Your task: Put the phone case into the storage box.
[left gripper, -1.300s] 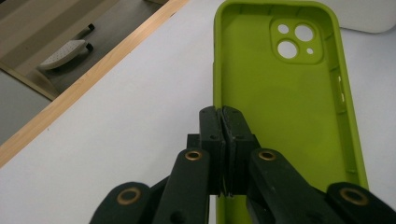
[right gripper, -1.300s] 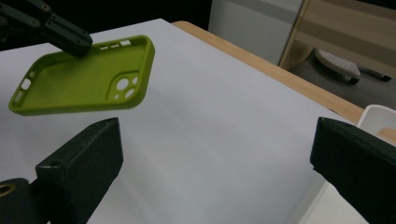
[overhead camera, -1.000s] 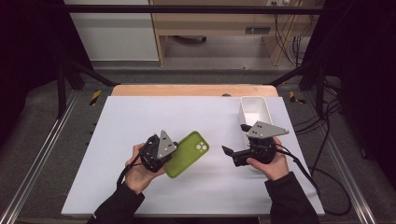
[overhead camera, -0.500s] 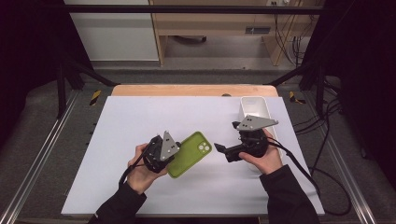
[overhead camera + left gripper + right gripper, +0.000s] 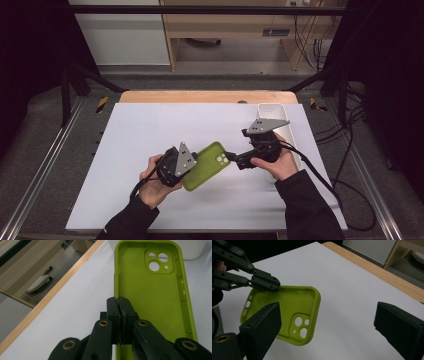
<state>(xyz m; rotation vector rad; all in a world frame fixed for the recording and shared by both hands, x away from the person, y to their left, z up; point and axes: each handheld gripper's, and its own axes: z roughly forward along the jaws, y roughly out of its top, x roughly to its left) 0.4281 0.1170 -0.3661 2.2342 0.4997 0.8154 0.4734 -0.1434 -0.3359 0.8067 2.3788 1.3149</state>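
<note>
Phone case [image 5: 207, 165], bright green and empty, hangs slanted above the middle of the white worktop [image 5: 150, 130], nearer its front edge than its back one. Its hollow inside faces up, and the end with the camera cut-outs points toward the right gripper [image 5: 231, 158]. In the left gripper view the case runs away from the camera, with the cut-outs at the far end and small button slots along one side wall.

The left gripper [image 5: 119, 302] has its two black jaws pressed together on one long side wall of the case, partway along it, so the wall is pinched between the pads. In the right gripper view the same grip shows from the other side: the slim linkage arms come in from the upper left and clamp the rim.

The right gripper's jaws stand wide apart with nothing between them. In its own view one pad [image 5: 263, 326] overlaps the near edge of the case, and the other sits far to the right over bare worktop. From the high view its tips lie just beside the camera end of the case; whether they touch it I cannot tell.

A white tray [image 5: 272, 111] sits along the right edge of the worktop, partly behind the right hand [image 5: 280, 165]. A wooden strip [image 5: 207, 96] borders the back edge.
</note>
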